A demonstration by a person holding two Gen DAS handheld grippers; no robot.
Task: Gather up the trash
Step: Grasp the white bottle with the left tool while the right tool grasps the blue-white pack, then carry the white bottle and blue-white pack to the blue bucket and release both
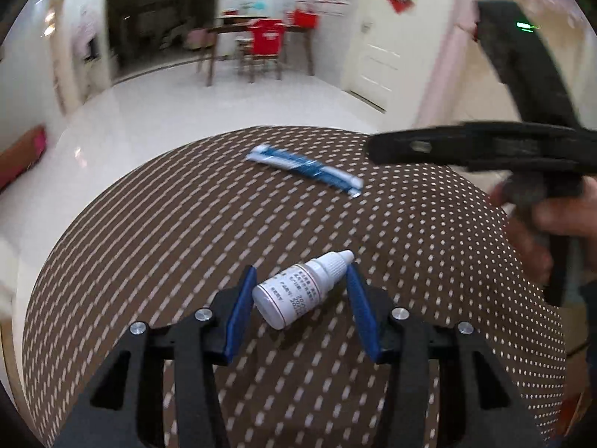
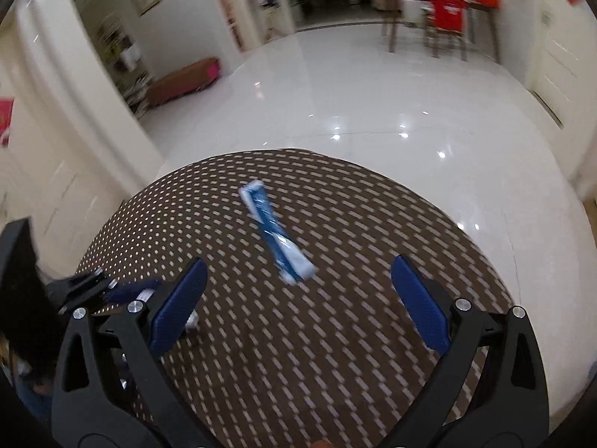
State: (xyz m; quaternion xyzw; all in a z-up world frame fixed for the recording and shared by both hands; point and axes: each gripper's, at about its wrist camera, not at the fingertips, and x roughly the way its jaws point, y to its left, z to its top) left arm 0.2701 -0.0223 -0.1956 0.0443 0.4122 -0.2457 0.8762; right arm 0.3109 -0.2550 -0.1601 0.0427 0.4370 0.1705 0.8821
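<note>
A small white dropper bottle (image 1: pixel 289 293) lies on the brown table (image 1: pixel 168 231) with its pale dashed pattern. My left gripper (image 1: pixel 298 280) is shut on it: one blue pad touches its base and the other its cap. A blue and white wrapper (image 1: pixel 304 170) lies farther back. In the right wrist view the same wrapper (image 2: pixel 274 237) sits just ahead of my right gripper (image 2: pixel 298 261), whose jaws stand wide open and hold nothing. The left gripper's blue fingers (image 2: pixel 130 291) show at that view's left edge. The bottle (image 2: pixel 192 323) is mostly hidden there.
A hand (image 1: pixel 552 224) holds the right tool's black frame over the table's right side. Beyond the table edge (image 2: pixel 298 153) lies glossy white floor (image 2: pixel 373 93). A wooden table and chairs (image 1: pixel 257 44), a white door (image 1: pixel 377 59) and a brown bench (image 2: pixel 183 80) stand far off.
</note>
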